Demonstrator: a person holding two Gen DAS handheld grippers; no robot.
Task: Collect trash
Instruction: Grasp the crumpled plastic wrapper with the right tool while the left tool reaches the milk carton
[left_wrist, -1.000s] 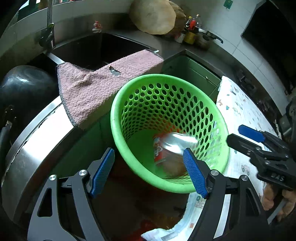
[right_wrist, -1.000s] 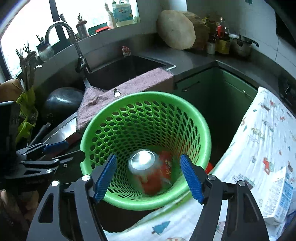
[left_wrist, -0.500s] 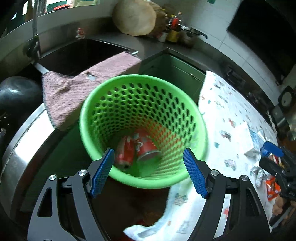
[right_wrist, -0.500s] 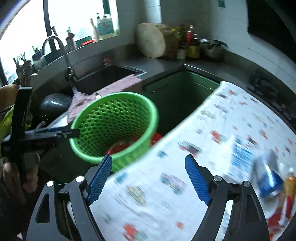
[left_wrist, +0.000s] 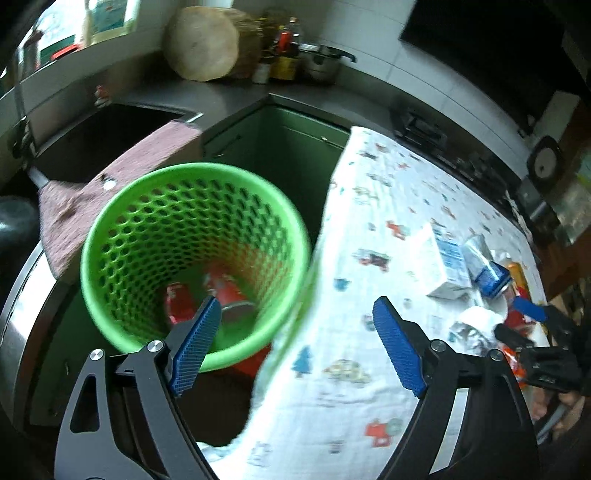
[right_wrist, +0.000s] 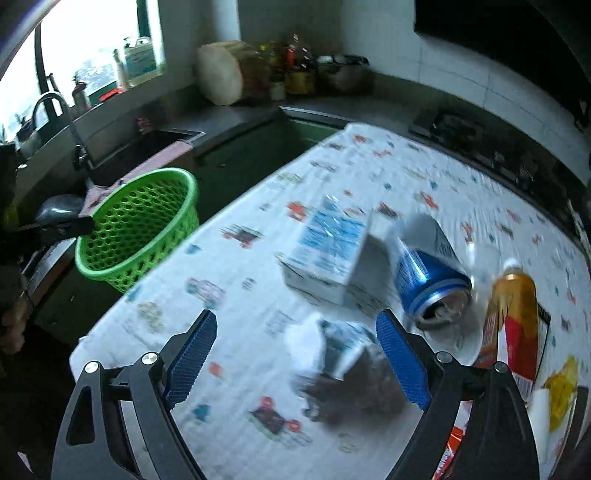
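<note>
Two red cans (left_wrist: 207, 299) are lying at the bottom of the green basket (left_wrist: 110, 236), which is standing on the floor just beside the cloth-covered tabletop (left_wrist: 354, 369), in front of the pink towel (left_wrist: 110, 184) draped over the sink edge. We are holding the left gripper (left_wrist: 295, 343) over the basket's rim and the cloth edge; its jaws have just been opening and nothing is between them. On the tabletop the white and blue carton (right_wrist: 328, 254) is lying next to the blue can (right_wrist: 428, 280) on its side, with the orange bottle (right_wrist: 513, 314) to their right. We are hovering the right gripper (right_wrist: 295, 354) above a blurred crumpled wrapper (right_wrist: 351, 373); its jaws have just been opening too and are gripping nothing.
</note>
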